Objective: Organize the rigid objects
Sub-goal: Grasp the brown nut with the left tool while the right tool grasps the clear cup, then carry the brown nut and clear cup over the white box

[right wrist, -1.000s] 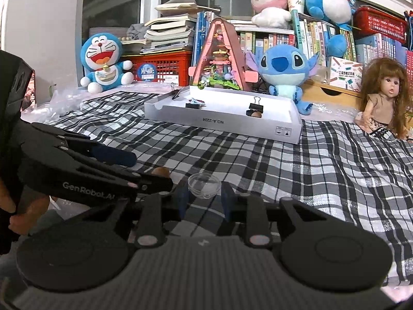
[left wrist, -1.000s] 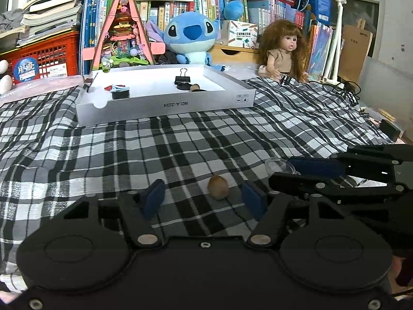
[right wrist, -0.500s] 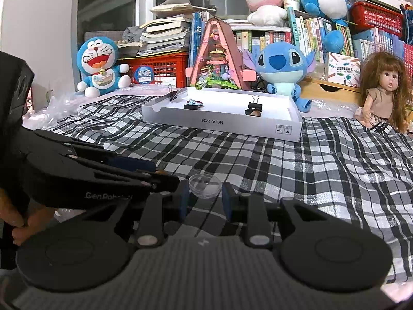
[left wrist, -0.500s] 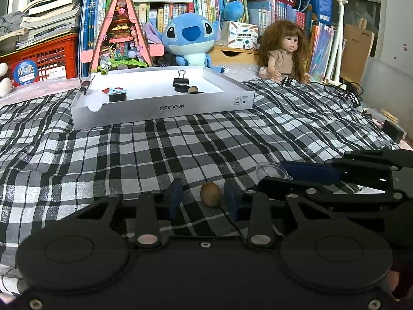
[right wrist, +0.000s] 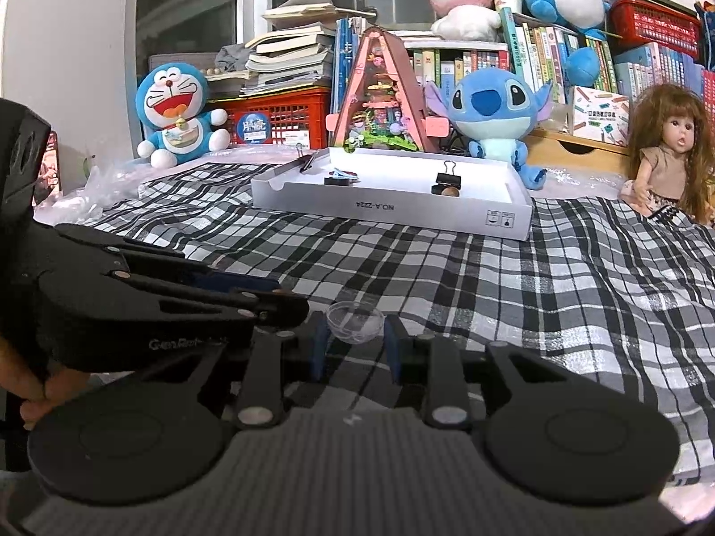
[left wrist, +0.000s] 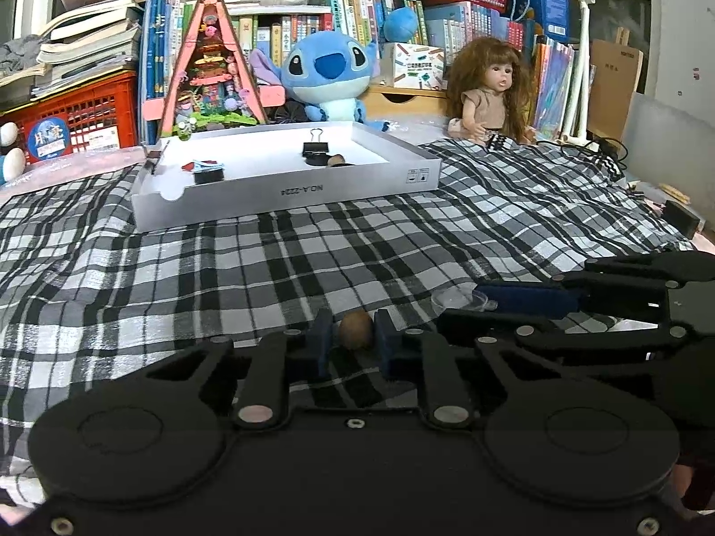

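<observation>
A small brown nut (left wrist: pixel 355 329) lies on the plaid cloth, and my left gripper (left wrist: pixel 353 345) is shut on it, both blue pads pressing its sides. Just to its right, my right gripper (right wrist: pixel 355 341) is shut on a small clear plastic dish (right wrist: pixel 355 320) resting on the cloth. In the left wrist view the dish (left wrist: pixel 458 299) shows at the tips of the right gripper (left wrist: pixel 462 310). In the right wrist view the left gripper (right wrist: pixel 290 301) reaches in from the left. The white tray (left wrist: pixel 357 187) stands farther back, holding a black binder clip (left wrist: pixel 316 148), another brown nut (left wrist: pixel 336 161) and a small black box (left wrist: pixel 208 174).
Behind the tray stand a pink A-frame model house (left wrist: pixel 210 67), a blue plush (left wrist: pixel 328 76), a doll (left wrist: pixel 489 89), red crates and shelves of books. A Doraemon plush (right wrist: pixel 176 116) sits at the back left. Plaid cloth (left wrist: pixel 223 268) lies between the grippers and the tray.
My left gripper's jaws closed from wide open onto the brown nut. The right gripper stayed shut on the clear dish, and neither hand moved.
</observation>
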### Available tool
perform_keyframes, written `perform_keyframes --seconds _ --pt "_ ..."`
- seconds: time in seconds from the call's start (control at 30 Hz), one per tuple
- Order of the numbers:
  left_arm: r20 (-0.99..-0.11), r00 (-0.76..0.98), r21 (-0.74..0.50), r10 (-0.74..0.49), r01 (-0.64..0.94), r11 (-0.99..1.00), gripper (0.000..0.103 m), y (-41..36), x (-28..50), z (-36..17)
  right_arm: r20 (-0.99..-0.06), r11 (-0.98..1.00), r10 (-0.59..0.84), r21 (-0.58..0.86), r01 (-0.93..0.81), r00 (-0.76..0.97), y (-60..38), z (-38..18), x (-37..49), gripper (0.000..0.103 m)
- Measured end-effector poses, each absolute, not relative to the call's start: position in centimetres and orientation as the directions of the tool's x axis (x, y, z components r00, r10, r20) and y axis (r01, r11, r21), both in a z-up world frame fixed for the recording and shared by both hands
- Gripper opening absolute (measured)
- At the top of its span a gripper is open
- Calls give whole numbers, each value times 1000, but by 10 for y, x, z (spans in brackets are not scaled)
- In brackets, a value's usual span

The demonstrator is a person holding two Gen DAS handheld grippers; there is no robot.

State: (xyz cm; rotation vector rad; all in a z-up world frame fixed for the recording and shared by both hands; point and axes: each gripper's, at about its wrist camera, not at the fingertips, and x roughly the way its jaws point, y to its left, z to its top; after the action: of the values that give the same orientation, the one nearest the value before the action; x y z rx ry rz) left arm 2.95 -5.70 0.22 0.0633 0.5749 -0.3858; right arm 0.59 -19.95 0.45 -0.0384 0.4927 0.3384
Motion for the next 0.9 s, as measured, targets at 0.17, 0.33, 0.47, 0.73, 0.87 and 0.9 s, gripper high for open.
perform_keyframes --seconds 0.17,0.33,0.47,0.73,0.87,0.9 --pt "-536 785 -47 -311 340 939 18 -49 29 1 -471 943 311 42 -330 826 -196 4 6 35" --pt "-532 798 -39 -284 312 949 21 -42 28 0 -476 947 299 44 -318 827 -195 3 7 42" --pt "-530 805 -34 -267 294 955 26 -34 26 0 -476 952 288 46 -303 831 -199 3 7 52" --pt "-525 821 -38 -227 243 969 30 -21 25 0 -492 959 270 60 -277 827 -207 2 7 55" --pt "-526 827 -47 -200 207 977 37 -18 26 1 -500 963 257 61 -262 827 -209 3 6 55" --pt "-526 826 -56 -203 205 977 41 -19 26 1 -499 963 261 75 -259 826 -210 4 6 56"
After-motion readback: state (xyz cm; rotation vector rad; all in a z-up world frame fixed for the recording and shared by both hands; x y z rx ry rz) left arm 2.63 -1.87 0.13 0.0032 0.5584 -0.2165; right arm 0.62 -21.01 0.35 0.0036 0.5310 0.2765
